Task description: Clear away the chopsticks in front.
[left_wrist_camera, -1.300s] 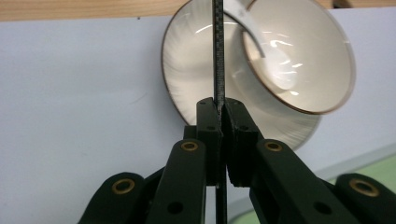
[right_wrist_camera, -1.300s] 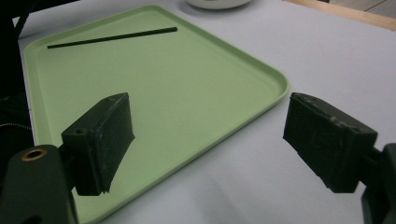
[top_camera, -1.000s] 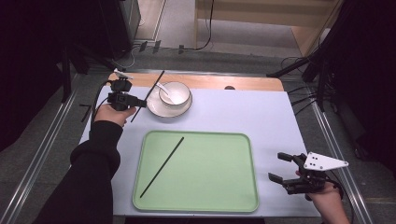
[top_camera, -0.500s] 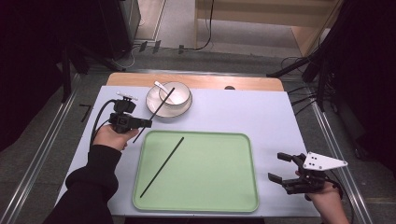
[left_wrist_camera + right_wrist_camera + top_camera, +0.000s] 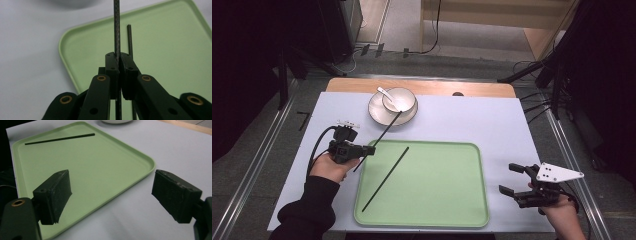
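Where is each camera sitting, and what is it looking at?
High view: above the table, looking down on the flat green plastic tray; both forearms show.
Left gripper view: on the left gripper, its fingers shut on a thin black chopstick.
Right gripper view: on the right gripper, fingers open, facing the tray.
Shared: all three show the second black chopstick lying in the tray.

Looks like a lab/recording rig, not a kitchen: pale blue-white mat on a wooden table, metal floor rails either side, cables + black stand legs behind it.
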A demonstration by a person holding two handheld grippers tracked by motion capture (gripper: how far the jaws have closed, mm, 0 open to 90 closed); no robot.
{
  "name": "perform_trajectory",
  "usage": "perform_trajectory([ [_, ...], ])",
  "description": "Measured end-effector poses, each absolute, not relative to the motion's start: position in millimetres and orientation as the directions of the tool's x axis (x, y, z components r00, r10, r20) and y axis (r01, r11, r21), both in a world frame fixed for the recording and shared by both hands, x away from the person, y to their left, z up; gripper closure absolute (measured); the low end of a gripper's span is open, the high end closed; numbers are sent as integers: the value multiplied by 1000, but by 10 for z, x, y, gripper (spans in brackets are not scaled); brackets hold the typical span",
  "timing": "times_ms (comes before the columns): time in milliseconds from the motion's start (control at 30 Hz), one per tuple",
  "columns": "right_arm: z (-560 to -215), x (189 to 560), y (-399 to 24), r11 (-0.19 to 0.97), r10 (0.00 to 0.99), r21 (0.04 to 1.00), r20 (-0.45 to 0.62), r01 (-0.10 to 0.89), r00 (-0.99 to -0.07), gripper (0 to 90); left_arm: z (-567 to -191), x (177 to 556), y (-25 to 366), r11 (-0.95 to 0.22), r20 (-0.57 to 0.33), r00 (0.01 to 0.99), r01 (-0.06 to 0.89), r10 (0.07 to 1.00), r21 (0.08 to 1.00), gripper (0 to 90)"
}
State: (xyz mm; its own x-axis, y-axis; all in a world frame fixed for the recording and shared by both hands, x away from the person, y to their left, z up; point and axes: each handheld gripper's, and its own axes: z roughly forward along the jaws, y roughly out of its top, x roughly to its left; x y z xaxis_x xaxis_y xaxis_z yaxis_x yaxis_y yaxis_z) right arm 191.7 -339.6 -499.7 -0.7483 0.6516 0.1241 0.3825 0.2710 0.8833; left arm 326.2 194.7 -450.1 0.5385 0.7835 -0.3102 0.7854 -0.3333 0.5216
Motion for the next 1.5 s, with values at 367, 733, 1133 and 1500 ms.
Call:
perform_trajectory([
  [367, -4995, 1946, -3374, 274, 643, 886, 122, 375, -756, 165, -4573, 3052, 2059, -322, -325, 517, 805, 792, 498, 857],
  [733, -4982, 1982, -3346, 278, 636, 888, 116, 367, -763, 164, -4649, 2818, 2098, -295, -354, 491, 825, 796, 482, 857],
  [1133, -4979, 1989, -3339, 280, 634, 886, 117, 369, -764, 165, -4816, 2681, 2032, -300, -348, 454, 860, 820, 413, 857],
  [1500, -4988, 1995, -3335, 283, 629, 886, 118, 368, -768, 165, -4894, 2687, 1995, -294, -328, 420, 881, 846, 370, 857],
])
